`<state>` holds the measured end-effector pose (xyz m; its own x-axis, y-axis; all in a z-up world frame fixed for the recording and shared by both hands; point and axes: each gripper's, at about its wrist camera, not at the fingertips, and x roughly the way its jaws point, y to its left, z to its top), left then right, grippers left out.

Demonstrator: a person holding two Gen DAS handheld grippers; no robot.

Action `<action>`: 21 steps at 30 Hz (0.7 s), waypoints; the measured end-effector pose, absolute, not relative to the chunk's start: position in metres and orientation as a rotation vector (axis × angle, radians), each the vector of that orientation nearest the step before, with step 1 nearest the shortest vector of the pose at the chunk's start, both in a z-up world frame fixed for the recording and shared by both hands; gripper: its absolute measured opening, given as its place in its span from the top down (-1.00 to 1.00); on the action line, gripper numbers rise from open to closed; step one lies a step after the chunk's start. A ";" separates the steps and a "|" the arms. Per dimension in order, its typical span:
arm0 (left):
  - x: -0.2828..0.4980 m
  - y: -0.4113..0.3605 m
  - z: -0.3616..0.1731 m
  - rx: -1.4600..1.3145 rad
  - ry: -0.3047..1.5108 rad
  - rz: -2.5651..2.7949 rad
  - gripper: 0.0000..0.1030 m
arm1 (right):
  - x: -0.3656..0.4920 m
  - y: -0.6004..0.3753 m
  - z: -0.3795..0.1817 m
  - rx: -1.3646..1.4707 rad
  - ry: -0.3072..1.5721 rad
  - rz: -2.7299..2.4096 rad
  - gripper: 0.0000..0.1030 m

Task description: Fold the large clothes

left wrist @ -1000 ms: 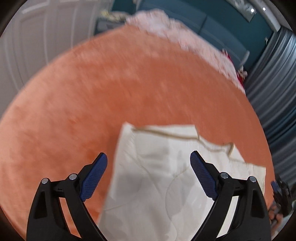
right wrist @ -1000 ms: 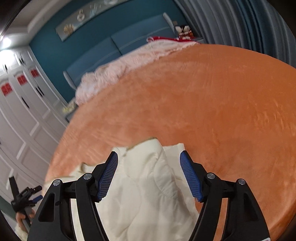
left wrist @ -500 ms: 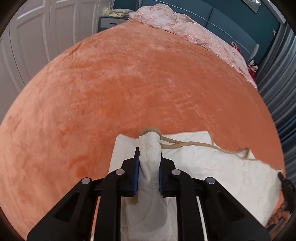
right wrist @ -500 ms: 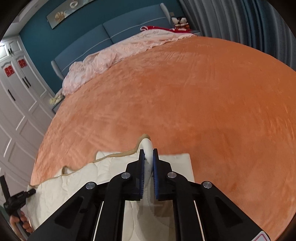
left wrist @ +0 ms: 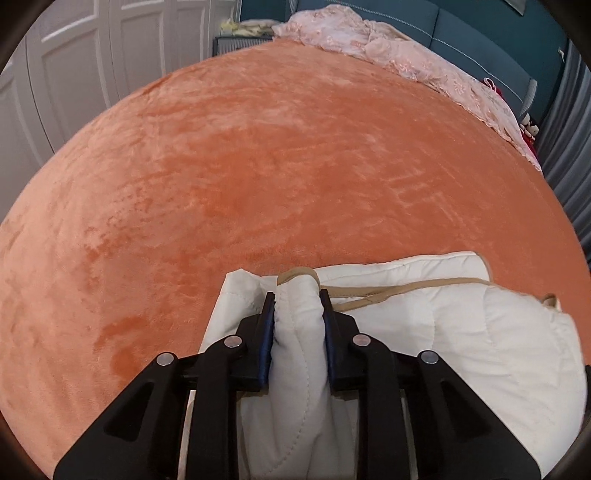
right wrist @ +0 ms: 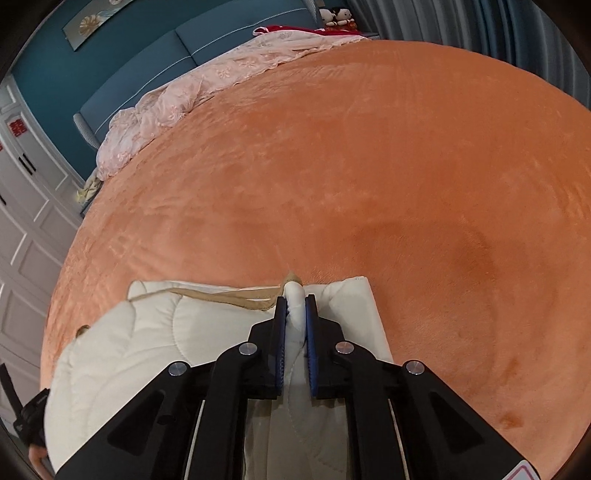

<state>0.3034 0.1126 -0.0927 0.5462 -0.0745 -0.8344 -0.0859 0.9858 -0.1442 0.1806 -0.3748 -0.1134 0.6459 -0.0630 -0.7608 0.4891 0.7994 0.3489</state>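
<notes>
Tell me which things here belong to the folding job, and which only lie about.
Job:
- white quilt
- left hand-held gripper, pads on a quilt fold, jaws opening
- right hand-held gripper, shut on a quilt fold
- orange blanket beneath

Lying about:
- pink bedding
- dolls

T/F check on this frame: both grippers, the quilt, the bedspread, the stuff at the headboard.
1. The left gripper pinches a fold of the white quilt. True, though its jaws are opening.
2. The right gripper is empty. False: shut on the quilt.
3. The bedspread is blue. False: orange.
4. A pink blanket lies by the headboard. True.
5. The quilt's trim is red. False: tan.
</notes>
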 end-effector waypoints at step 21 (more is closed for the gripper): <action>0.300 0.105 -0.101 -0.135 0.927 0.038 0.47 | 0.184 -0.368 -0.123 0.534 0.773 -0.339 0.79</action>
<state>0.3003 0.1048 -0.1014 0.6004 -0.0252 -0.7993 -0.0913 0.9908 -0.0998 0.1839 -0.3682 -0.1232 0.6722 -0.0952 -0.7342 0.4752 0.8159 0.3293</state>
